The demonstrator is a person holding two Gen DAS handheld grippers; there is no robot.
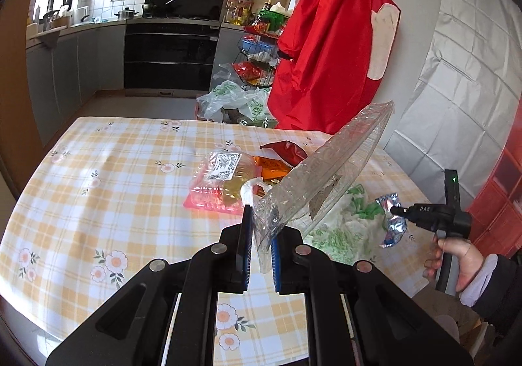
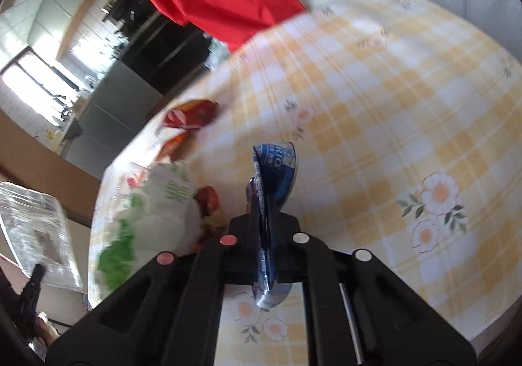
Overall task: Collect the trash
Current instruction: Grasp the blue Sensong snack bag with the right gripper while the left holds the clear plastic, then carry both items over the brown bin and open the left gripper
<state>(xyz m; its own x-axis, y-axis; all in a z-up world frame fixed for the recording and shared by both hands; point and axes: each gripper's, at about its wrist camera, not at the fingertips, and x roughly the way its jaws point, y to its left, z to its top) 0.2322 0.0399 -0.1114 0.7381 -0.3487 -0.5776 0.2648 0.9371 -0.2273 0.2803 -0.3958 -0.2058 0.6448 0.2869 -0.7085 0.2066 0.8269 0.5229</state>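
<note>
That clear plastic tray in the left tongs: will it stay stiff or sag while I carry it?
The clear plastic tray probably holds its shape: it sticks up and out from the left tongs without drooping. It looks thin and light, so likely crushable. Gripped only at a corner, it may swing or slip.

Clear plastic tray (image 1: pixel 326 167): crumpled, tilted up off bench, low corner pinched in left jaws. Blue foil wrapper (image 2: pixel 272 176): creased, clamped edge-on in right jaws. Green-print white bag (image 1: pixel 339 222), pink-edged clear pack (image 1: pixel 215 183), orange and red wrappers (image 1: pixel 287 150): clustered on bench.
</note>
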